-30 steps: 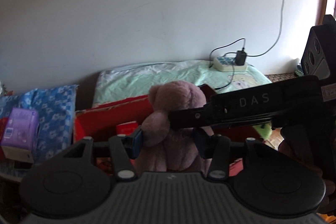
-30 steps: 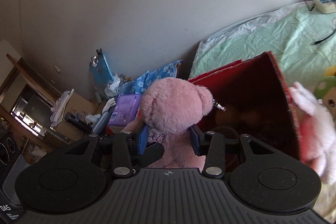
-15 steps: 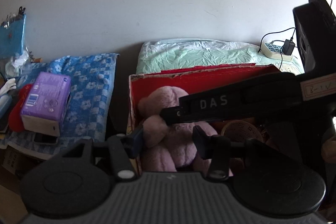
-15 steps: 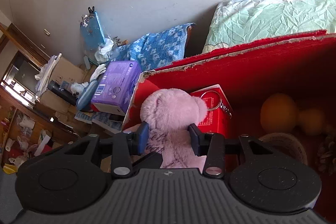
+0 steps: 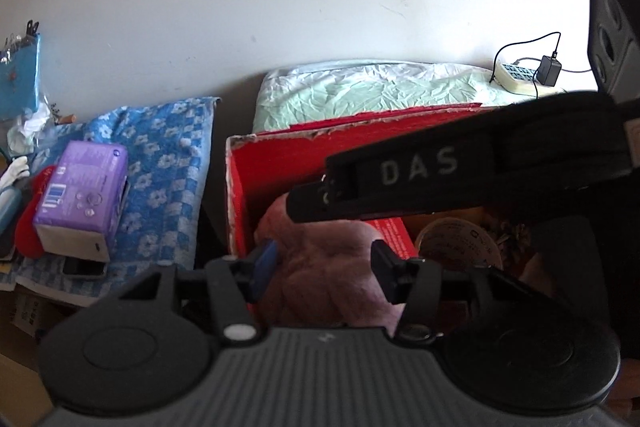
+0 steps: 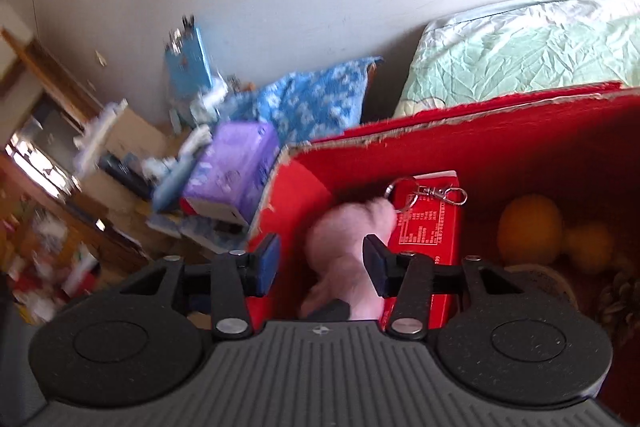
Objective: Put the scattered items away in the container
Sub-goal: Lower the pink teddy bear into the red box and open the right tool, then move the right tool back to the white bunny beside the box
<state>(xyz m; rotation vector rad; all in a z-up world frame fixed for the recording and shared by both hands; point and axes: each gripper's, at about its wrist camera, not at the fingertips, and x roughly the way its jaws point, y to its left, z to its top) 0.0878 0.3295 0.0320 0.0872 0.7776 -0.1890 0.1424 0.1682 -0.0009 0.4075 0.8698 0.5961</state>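
Our right claw (image 6: 320,263) stands spread, its blue pads clear of the pink plush bear (image 6: 348,259), which sits low between them in the left corner of the red cardboard box (image 6: 520,131). In the left wrist view our left claw (image 5: 324,267) is also spread, and the same bear (image 5: 320,267) fills the gap between its pads; we cannot tell whether either pad touches the fur.

Outward from the right claw, at about one o'clock, a red carton (image 6: 428,223) lies against the bear, with a metal keyring clasp (image 6: 436,193) resting on its top edge. At three o'clock two orange fruits (image 6: 528,231) sit deeper in the box.

We judge these to be the risks:
- The fur may catch on a pad as we withdraw, pulling the bear back up over the box wall.
- The keyring clasp lies close to our right pad and may hook on it.
- Our two claws are crowded, the right one's body crossing over the left's view at one o'clock, so pulling out together may knock them.
- The right view is smeared at its left edge, suggesting quick motion; the near box wall could be bumped.

At ten o'clock, outside the box, a purple tissue pack (image 6: 236,163) remains on the blue floral cloth (image 6: 312,103).
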